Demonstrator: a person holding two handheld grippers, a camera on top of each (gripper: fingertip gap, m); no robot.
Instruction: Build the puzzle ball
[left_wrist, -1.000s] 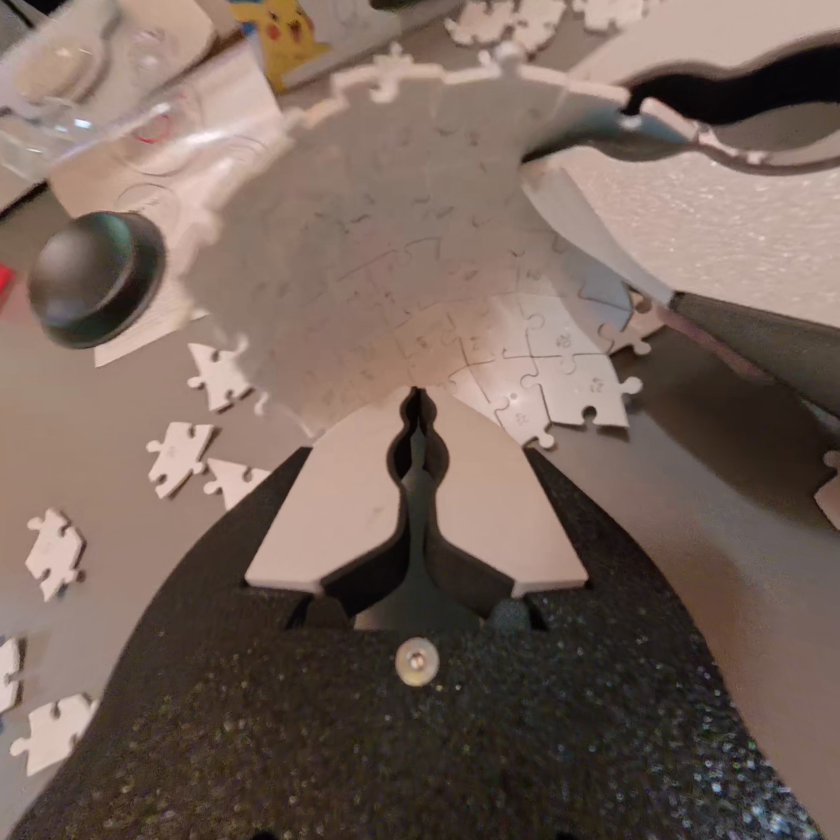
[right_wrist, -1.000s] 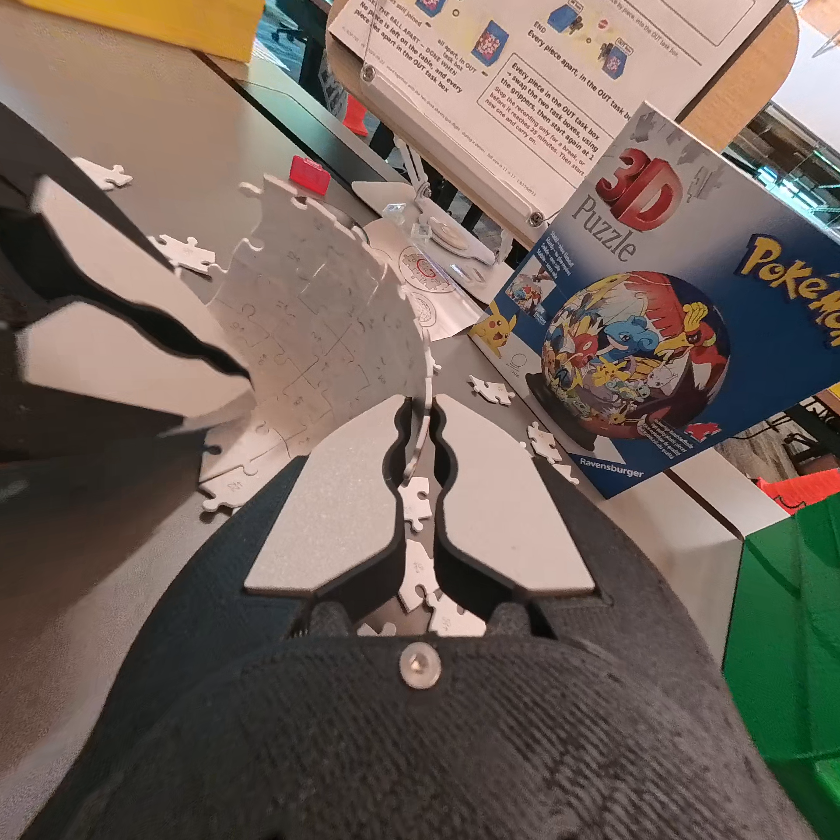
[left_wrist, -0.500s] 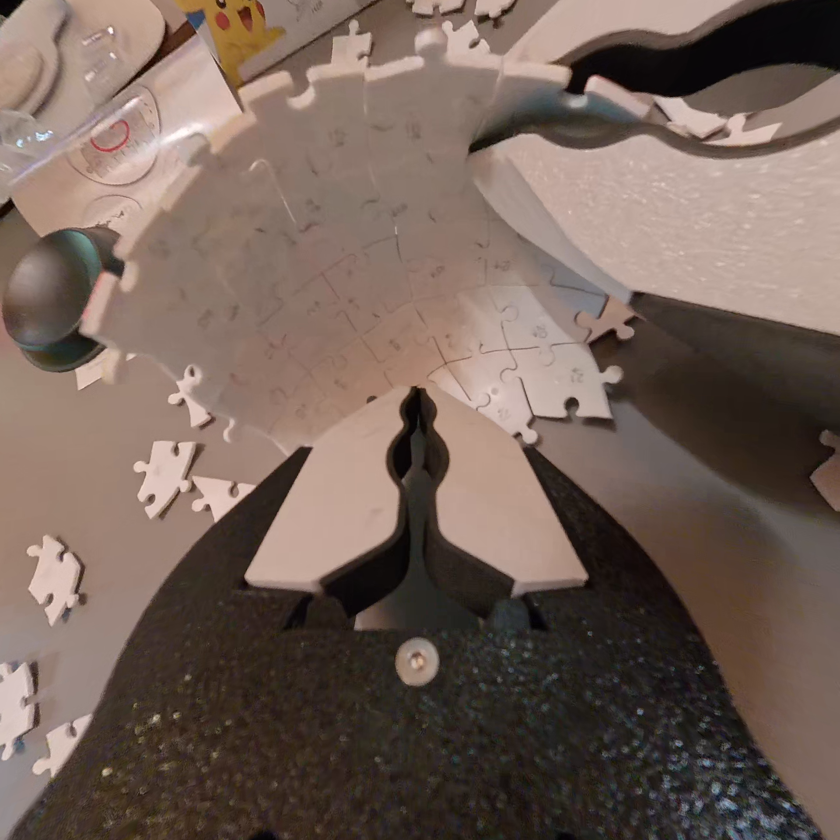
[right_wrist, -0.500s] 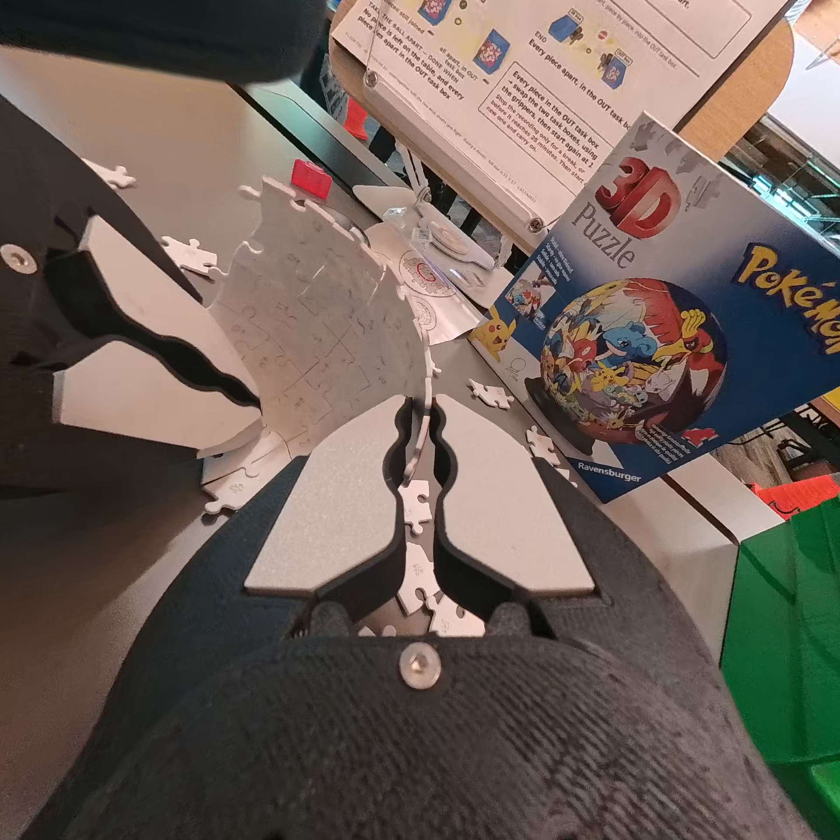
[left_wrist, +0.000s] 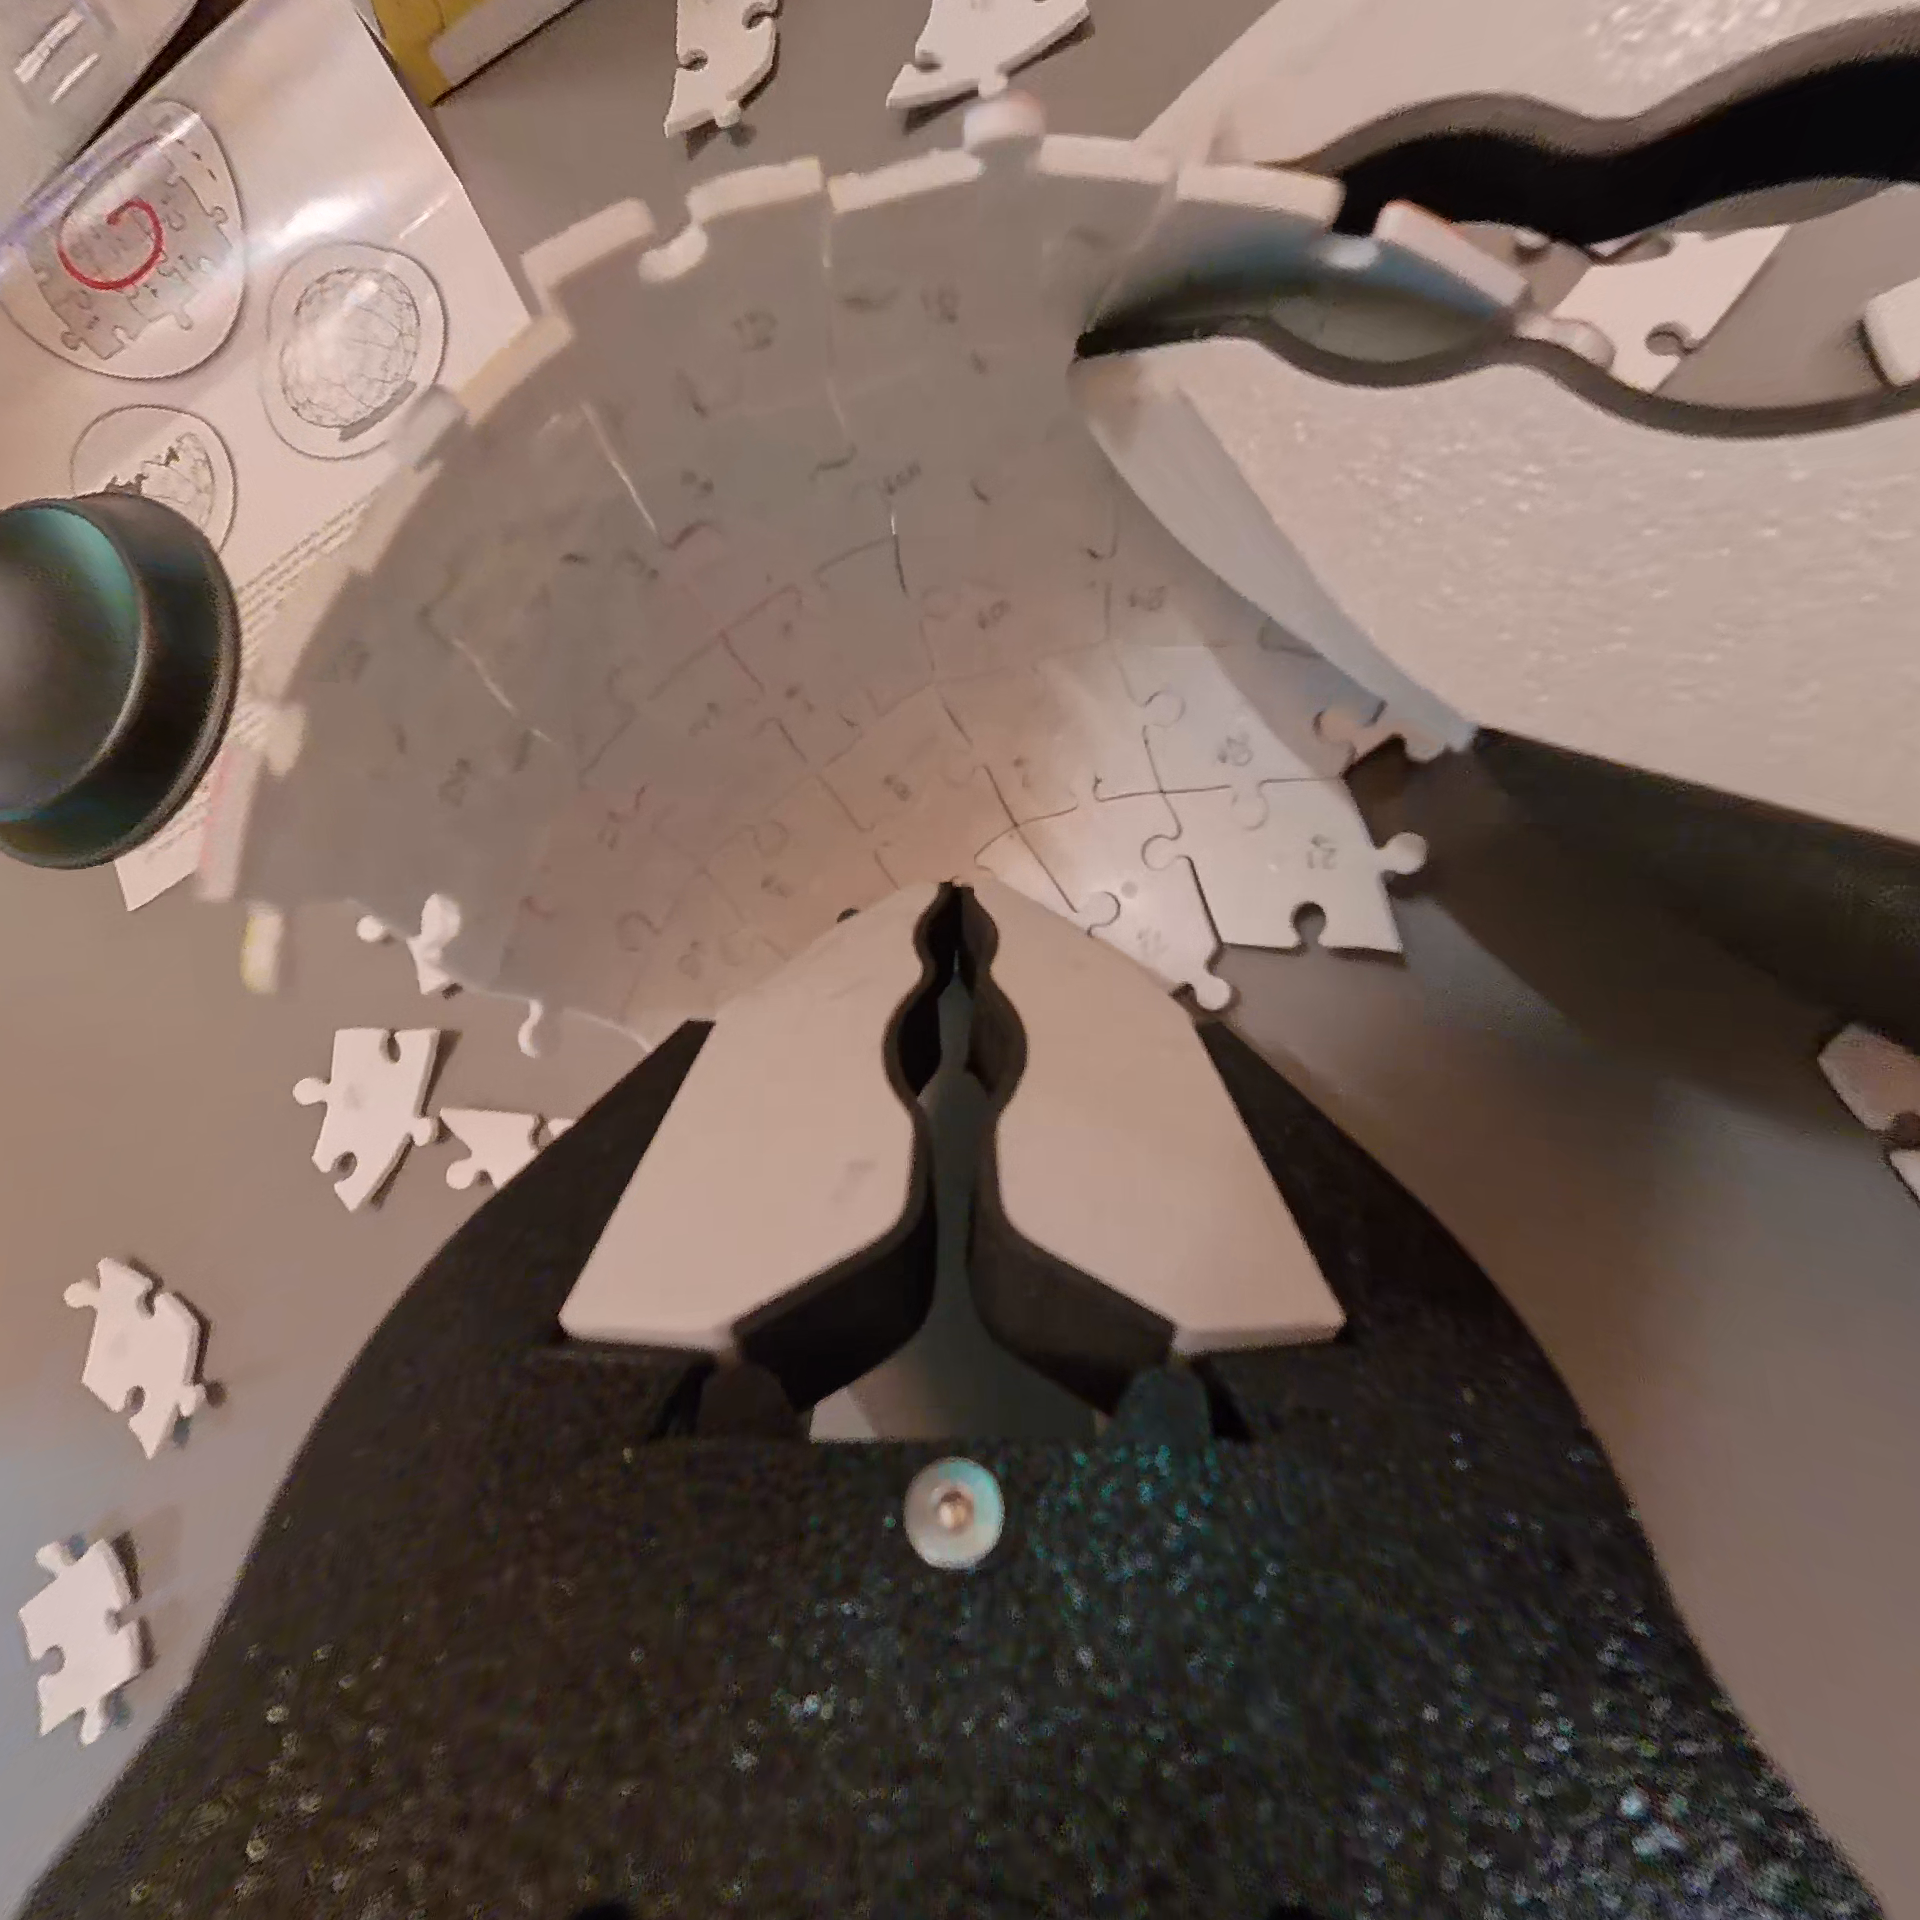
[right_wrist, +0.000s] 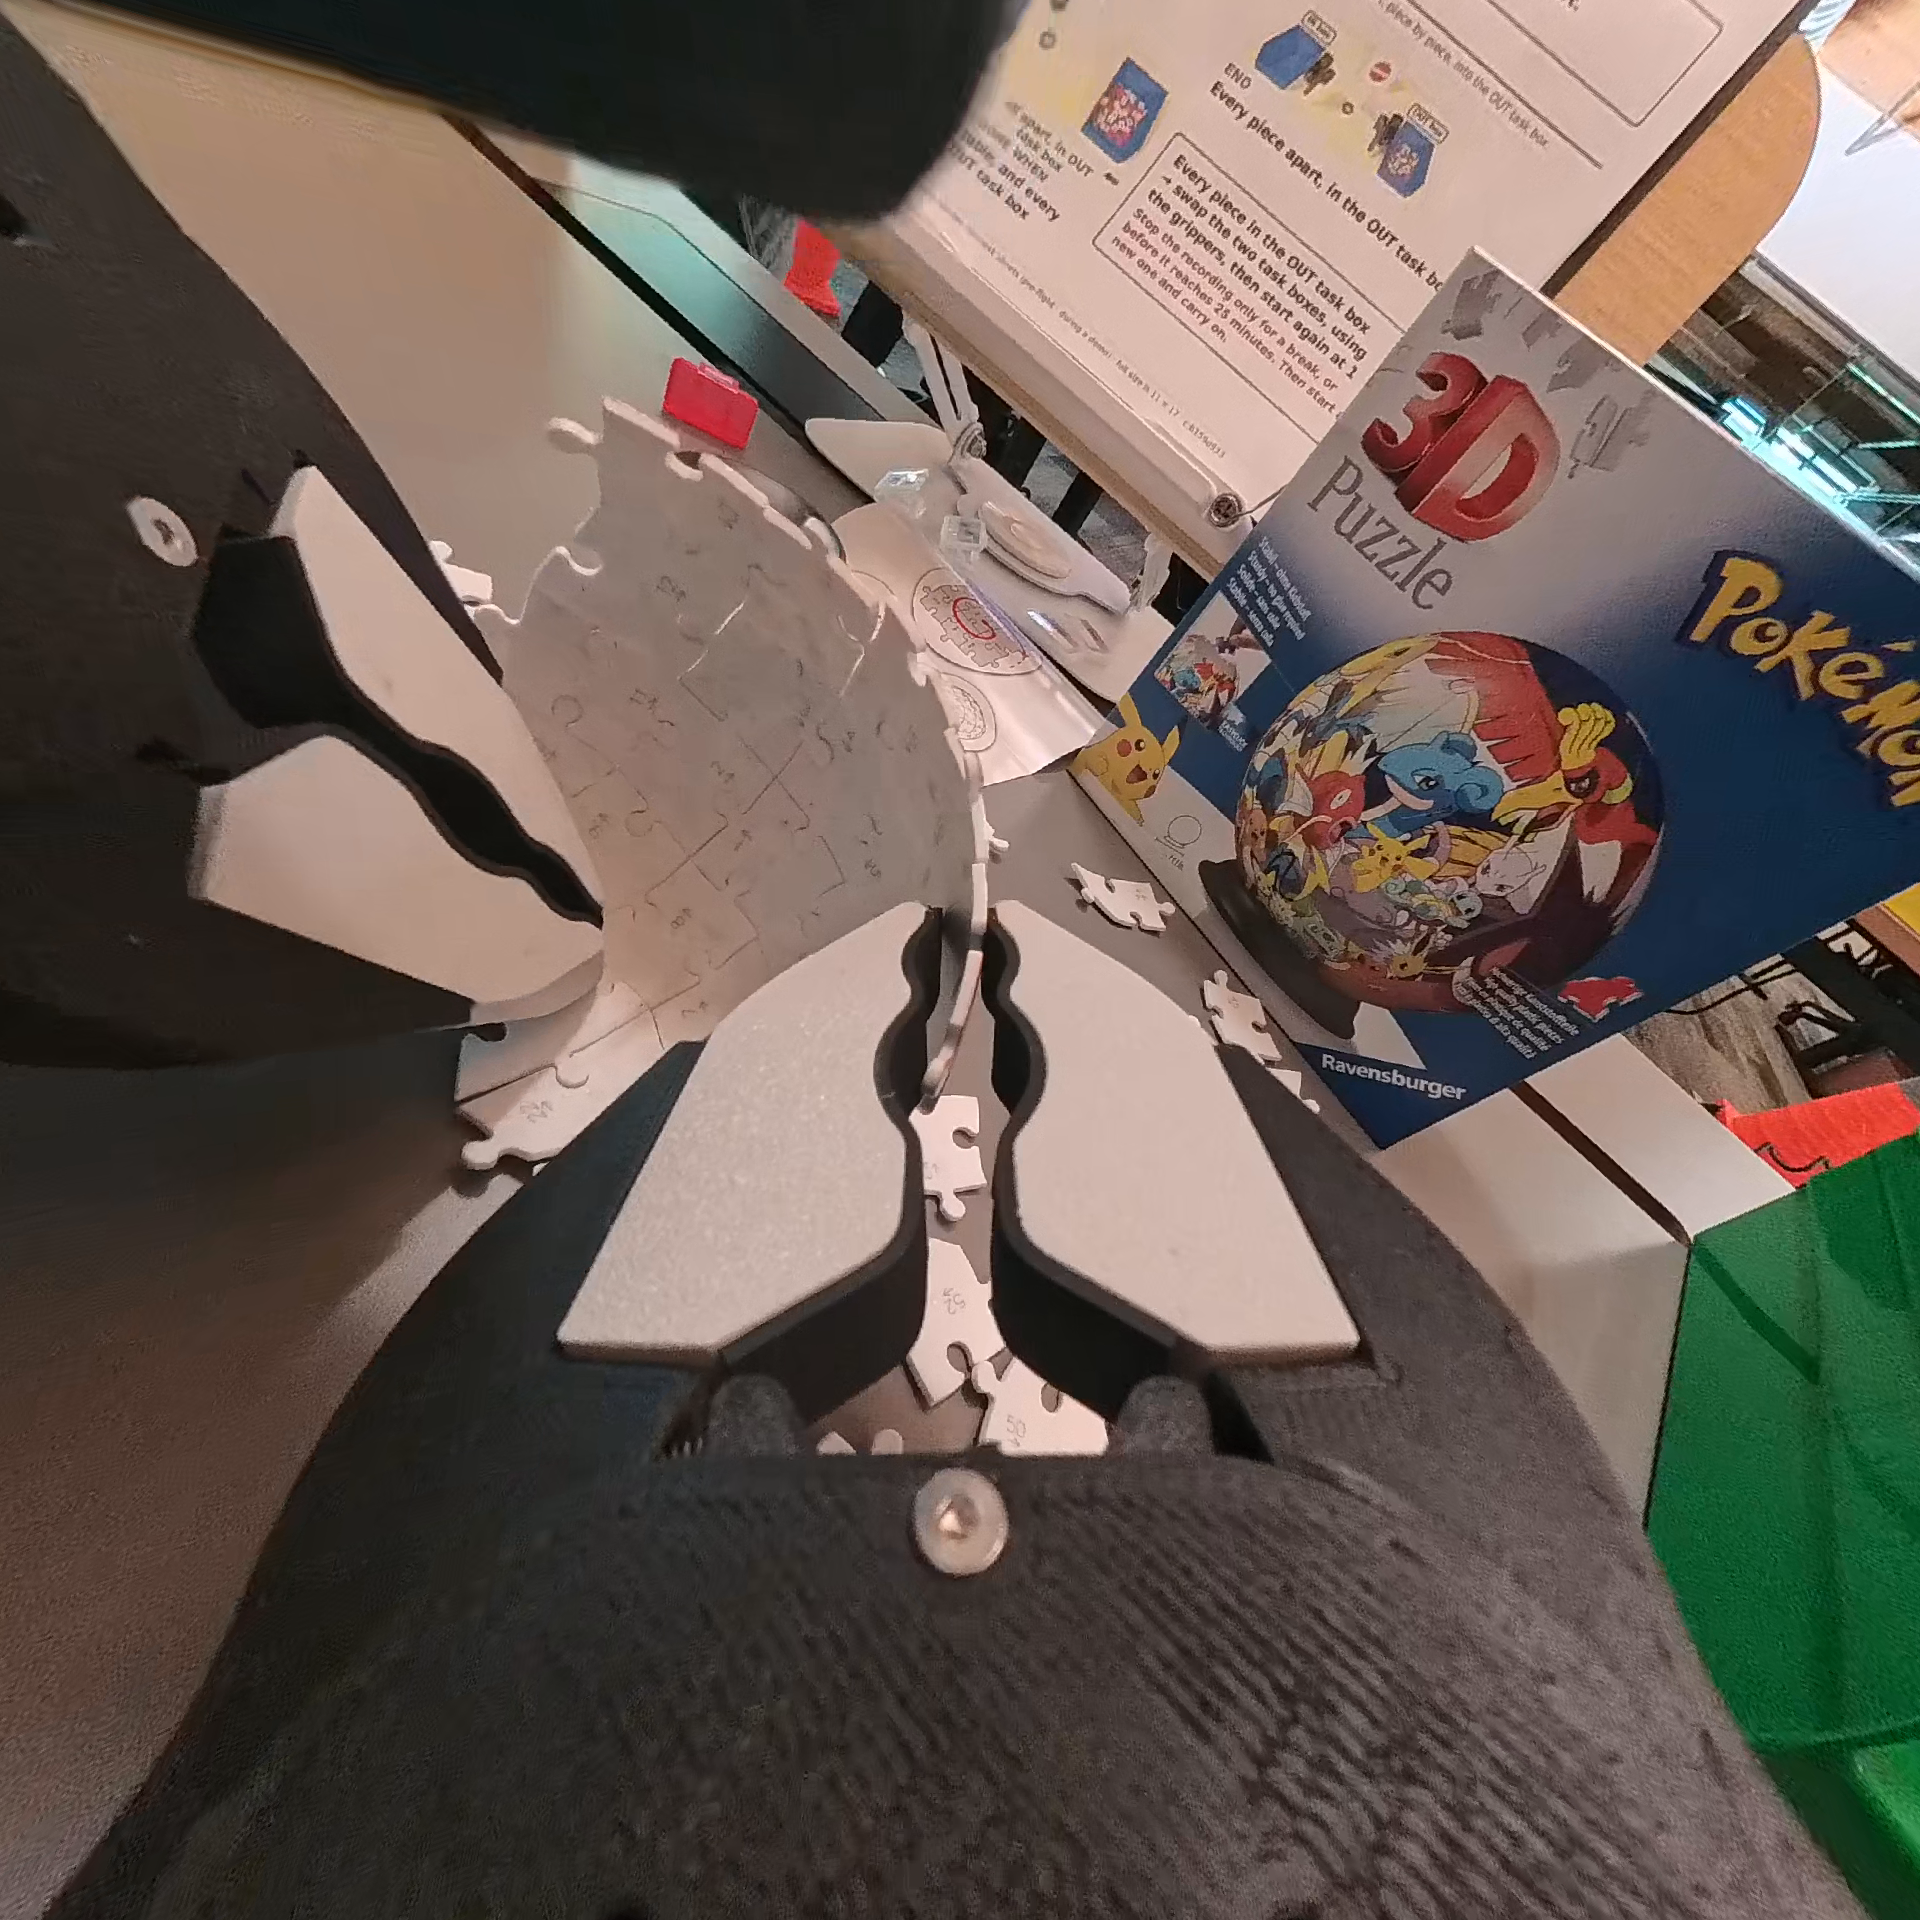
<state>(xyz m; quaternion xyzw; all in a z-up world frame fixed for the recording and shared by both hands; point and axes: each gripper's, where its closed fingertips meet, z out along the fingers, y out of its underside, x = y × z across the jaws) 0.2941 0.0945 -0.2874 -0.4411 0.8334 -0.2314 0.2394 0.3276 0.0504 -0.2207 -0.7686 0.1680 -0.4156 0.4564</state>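
**Two claws clamped on one curved puzzle shell**

The left claw (left_wrist: 954, 896) was clenched on the lower rim of a curved shell of joined white puzzle pieces (left_wrist: 790, 582), its fingers (left_wrist: 790, 1122) meeting with the thin edge pinched at their tips. The shell rose and fanned out ahead of that claw. Up and to its right, the right claw (right_wrist: 961, 935) was clamped on the shell's opposite rim, the thin curved edge running down between its pressed pads (right_wrist: 1122, 1132). Loose white pieces (left_wrist: 369, 1107) lay on the grey counter (left_wrist: 1558, 1195) to the left of the left claw, others beneath the right claw. Farther left of the left claw stood a black round stand (left_wrist: 104, 675) on a printed leaflet (left_wrist: 343, 312). Beyond the right claw, to its right, stood a blue puzzle box (right_wrist: 1538, 727), with a green bin (right_wrist: 1808, 1403) at the far right.
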